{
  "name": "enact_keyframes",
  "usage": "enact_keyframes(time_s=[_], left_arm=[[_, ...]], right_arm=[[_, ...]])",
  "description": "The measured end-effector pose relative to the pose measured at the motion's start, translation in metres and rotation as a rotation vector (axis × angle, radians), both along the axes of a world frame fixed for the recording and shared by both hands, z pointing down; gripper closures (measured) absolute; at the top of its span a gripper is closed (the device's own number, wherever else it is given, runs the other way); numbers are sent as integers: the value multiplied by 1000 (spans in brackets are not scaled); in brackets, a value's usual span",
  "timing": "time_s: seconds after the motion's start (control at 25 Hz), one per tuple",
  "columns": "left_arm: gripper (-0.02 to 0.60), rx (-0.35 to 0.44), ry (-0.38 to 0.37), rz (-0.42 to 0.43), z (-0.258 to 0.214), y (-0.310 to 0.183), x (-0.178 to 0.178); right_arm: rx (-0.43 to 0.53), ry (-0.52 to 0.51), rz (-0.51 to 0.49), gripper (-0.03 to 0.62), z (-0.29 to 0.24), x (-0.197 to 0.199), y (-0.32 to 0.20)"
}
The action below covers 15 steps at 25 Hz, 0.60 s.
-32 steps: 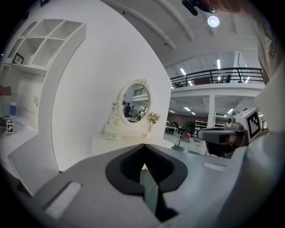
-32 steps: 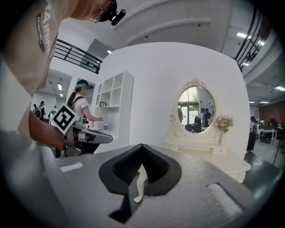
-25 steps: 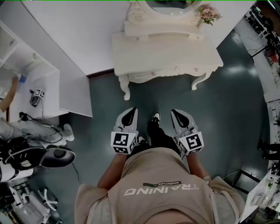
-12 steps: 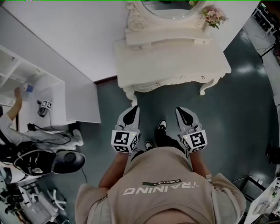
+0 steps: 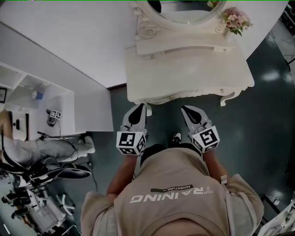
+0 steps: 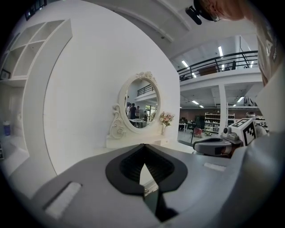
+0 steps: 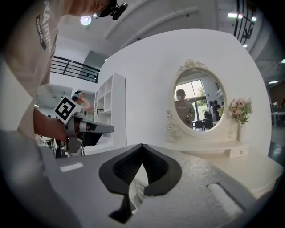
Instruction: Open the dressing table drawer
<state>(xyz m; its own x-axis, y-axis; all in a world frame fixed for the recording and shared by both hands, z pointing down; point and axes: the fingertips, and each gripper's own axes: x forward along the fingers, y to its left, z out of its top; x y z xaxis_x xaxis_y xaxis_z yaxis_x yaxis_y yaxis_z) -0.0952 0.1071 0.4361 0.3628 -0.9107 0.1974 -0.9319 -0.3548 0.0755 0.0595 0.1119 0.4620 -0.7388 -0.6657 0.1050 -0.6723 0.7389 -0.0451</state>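
Head view: drawer [image 5: 193,96] shut in the front edge of the dressing table [image 5: 184,69], upper centre of frame. Left tongs [image 5: 139,107] and right tongs [image 5: 186,109] sit just below it. Both are pressed together and empty, apparently lined up for the approach, not yet touching.

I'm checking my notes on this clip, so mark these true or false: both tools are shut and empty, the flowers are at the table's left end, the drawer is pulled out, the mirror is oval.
Both tools shut and empty: true, the left tool and right tool alike.
Flowers at the left end: false, the flowers stand at the right end of the dressing table in the head view.
Drawer pulled out: false, the drawer looks closed.
Mirror oval: true, the mirror is oval.
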Motion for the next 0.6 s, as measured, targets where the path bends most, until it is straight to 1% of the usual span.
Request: enact_keyframes(time_s=[0.2,0.32,0.44,0.6], left_arm=[[563,-34,-12,1,2,-17,9],[563,-61,-13,11,8,-27,16],[563,-86,-9,8,17,-33,17],[563,-92,14,-9,19,-48,13]], right_arm=[[-38,-36,-13,591,5,3,-16],[-105,-56,-15,591,19,8,-25],[-123,-25,-21,591,30,9,-31],[-153,-34,-34,591,35,7,-46]])
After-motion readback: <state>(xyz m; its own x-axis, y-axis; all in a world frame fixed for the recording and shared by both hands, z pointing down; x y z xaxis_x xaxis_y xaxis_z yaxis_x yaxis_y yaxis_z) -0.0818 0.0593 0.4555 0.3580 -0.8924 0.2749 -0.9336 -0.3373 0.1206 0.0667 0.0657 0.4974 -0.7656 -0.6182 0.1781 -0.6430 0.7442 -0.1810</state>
